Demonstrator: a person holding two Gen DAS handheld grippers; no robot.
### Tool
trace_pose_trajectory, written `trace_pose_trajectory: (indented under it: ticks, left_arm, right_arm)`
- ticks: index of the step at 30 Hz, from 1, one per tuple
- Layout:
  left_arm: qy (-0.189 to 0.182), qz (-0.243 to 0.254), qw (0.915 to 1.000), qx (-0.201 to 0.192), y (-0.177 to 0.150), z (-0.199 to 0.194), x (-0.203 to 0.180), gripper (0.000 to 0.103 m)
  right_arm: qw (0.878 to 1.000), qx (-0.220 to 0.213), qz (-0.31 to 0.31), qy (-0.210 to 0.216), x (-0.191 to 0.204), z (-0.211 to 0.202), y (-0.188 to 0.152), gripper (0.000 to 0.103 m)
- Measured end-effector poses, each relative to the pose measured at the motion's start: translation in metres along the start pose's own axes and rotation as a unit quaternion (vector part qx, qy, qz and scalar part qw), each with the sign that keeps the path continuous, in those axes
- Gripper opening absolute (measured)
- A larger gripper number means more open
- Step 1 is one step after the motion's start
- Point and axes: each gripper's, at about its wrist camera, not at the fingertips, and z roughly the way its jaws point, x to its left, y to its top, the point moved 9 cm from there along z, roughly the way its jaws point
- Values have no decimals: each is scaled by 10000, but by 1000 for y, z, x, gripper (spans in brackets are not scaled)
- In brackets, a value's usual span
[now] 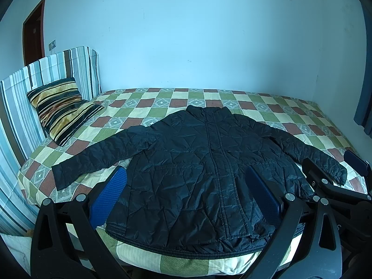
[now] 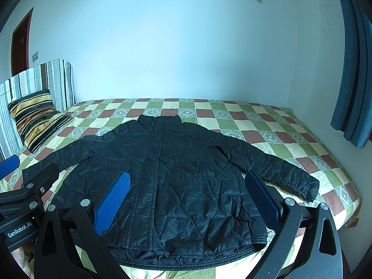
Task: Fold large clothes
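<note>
Jacket (image 1: 197, 169) front and centre in the left wrist view — a dark quilted one, laid flat on its back across the checked bed (image 1: 267, 109), zip up, collar toward the far wall, hem at the near edge. Both sleeves are spread outward, which looks like the starting layout for a fold: everything smoothed and within reach from the bedside. The left tongs (image 1: 186, 190) hang above the hem with the blue pads (image 1: 109, 197) wide apart and nothing between them — they grip no cloth at all. At the right edge the other tool pokes into view near the sleeve cuff (image 1: 334, 172). A striped pillow (image 1: 62, 109) leans on the striped headboard (image 1: 46, 74) off to the left, well apart from the jacket, so it should not hinder the fold.

Over to the right wrist view — same jacket (image 2: 181, 174), now seen from a little further right, with the right sleeve (image 2: 279, 167) running out toward the bed's (image 2: 302, 127) corner. The right tongs (image 2: 186, 195) sit spread wide too, empty, above the lower body of the jacket, the far pad just beside the sleeve. A blue curtain (image 2: 351, 81) hangs at the right, clear of the work. My read: no fold has begun, and both tools are lined up at the hem side to pick corners or sleeves first.
</note>
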Motion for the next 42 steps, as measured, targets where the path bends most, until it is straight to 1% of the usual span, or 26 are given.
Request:
trace_pose_trajectory:
  ticks: [8, 9, 14, 16, 20, 21, 22, 24, 26, 30, 32, 34, 35, 37, 38, 40, 42]
  left_arm:
    - [24, -9, 10000, 39, 0, 3, 4, 101]
    - [44, -13, 10000, 65, 0, 6, 8, 101]
    - [232, -189, 9992, 265, -4, 36, 26, 101]
    - [388, -300, 9981, 370, -7, 53, 39, 101]
    - [726, -457, 9936, 728, -20, 95, 66, 101]
    - [838, -465, 9923, 788, -23, 105, 73, 101]
    - [1031, -447, 9899, 868, -27, 117, 84, 101]
    - [1346, -444, 9847, 1017, -33, 141, 102, 101]
    - [1522, -522, 9796, 1202, -41, 159, 116, 101]
    - [1751, -680, 9701, 1535, -58, 194, 138, 101]
    - [1954, -658, 9637, 1695, -66, 211, 150, 101]
    - [2114, -673, 9577, 1834, -73, 221, 158, 101]
    - [2199, -693, 9548, 1878, -75, 225, 164, 101]
    - [2363, -694, 9496, 1940, -80, 232, 174, 101]
    - [2412, -701, 9473, 1986, -82, 235, 178, 101]
    - [2466, -761, 9434, 2085, -86, 241, 185, 101]
    - [2514, -788, 9413, 2112, -87, 243, 189, 101]
  right_arm:
    - [10000, 54, 50, -7, 1, 4, -2, 98]
    - [9999, 90, 89, -6, -2, 16, -9, 98]
    - [9994, 166, 308, -76, -22, 33, -13, 98]
    - [9986, 198, 459, -158, -38, 44, -15, 98]
    - [9952, 230, 907, -293, -73, 67, -22, 98]
    - [9928, 244, 1124, -335, -88, 76, -25, 98]
    - [9902, 243, 1330, -365, -102, 84, -29, 98]
    - [9833, 291, 1737, -457, -129, 98, -38, 98]
    - [9737, 478, 2091, -763, -168, 117, -51, 98]
    - [9631, 902, 2267, -1140, -231, 146, -74, 98]
    - [9551, 965, 2423, -1405, -260, 152, -82, 98]
    - [9423, 971, 2743, -1653, -296, 155, -91, 98]
    - [9323, 982, 2987, -1789, -319, 156, -99, 98]
    - [9192, 1037, 3249, -1968, -349, 160, -110, 97]
    - [9145, 1064, 3328, -2040, -359, 162, -114, 95]
    - [9000, 1201, 3589, -2164, -387, 167, -129, 76]
    - [8847, 1275, 4003, -2018, -405, 175, -143, 75]
